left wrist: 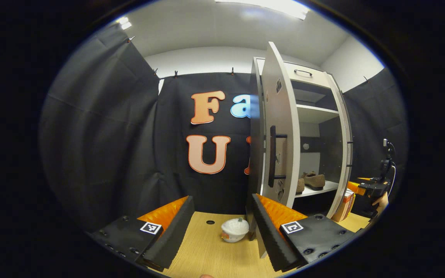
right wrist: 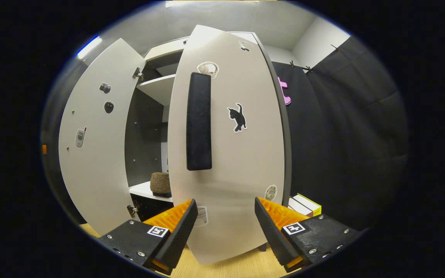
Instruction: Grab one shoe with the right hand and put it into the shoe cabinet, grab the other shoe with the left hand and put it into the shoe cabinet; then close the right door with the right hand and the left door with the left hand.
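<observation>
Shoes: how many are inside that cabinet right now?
2. Both brown shoes sit side by side on the lower shelf: one shoe in plain sight, the other shoe partly hidden behind the left door.

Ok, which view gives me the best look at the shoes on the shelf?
The left gripper view: both shoes sit side by side on the shelf, seen past the open left door. The right gripper view catches just one shoe's end beside the right door.

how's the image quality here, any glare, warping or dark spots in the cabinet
Left gripper view: the ceiling light blows out to white, and fisheye bends the left door into a curve; the shoes on their shelf are lit and sharp. Right gripper view: the right door bulges strongly, and the cabinet interior is dim.
</observation>
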A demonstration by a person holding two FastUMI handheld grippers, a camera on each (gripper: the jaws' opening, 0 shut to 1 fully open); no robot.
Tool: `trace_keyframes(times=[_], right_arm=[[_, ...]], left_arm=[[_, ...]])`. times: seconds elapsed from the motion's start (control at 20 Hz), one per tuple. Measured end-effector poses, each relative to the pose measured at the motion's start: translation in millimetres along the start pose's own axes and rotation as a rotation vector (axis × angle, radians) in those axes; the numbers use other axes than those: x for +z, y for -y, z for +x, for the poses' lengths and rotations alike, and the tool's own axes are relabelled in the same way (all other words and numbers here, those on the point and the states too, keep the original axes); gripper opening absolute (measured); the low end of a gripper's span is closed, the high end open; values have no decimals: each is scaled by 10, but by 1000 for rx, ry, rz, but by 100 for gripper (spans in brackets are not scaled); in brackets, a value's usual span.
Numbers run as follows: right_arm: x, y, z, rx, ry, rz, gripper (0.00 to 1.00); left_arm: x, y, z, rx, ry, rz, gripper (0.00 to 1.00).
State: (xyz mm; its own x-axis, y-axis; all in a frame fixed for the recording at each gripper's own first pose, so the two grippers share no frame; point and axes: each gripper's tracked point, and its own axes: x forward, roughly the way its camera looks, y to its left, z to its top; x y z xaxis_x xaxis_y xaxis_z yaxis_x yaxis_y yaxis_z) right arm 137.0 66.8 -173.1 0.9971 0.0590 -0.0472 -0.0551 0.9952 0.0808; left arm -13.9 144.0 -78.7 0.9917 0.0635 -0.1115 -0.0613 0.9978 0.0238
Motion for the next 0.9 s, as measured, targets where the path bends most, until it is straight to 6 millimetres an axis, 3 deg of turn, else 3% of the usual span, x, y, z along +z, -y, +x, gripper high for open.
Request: trace_keyframes(times=[0.25, 0.7, 0.9], right_arm=[[298, 116, -182, -29, 44, 11, 92], [439, 337, -437, -18, 27, 22, 92], [503, 322, -522, 22, 29, 43, 92]], left_arm=[[-285, 7, 334, -7, -52, -23, 97], [-907, 581, 976, -83, -149, 16, 97], [-894, 659, 1066, -85, -143, 9, 96]])
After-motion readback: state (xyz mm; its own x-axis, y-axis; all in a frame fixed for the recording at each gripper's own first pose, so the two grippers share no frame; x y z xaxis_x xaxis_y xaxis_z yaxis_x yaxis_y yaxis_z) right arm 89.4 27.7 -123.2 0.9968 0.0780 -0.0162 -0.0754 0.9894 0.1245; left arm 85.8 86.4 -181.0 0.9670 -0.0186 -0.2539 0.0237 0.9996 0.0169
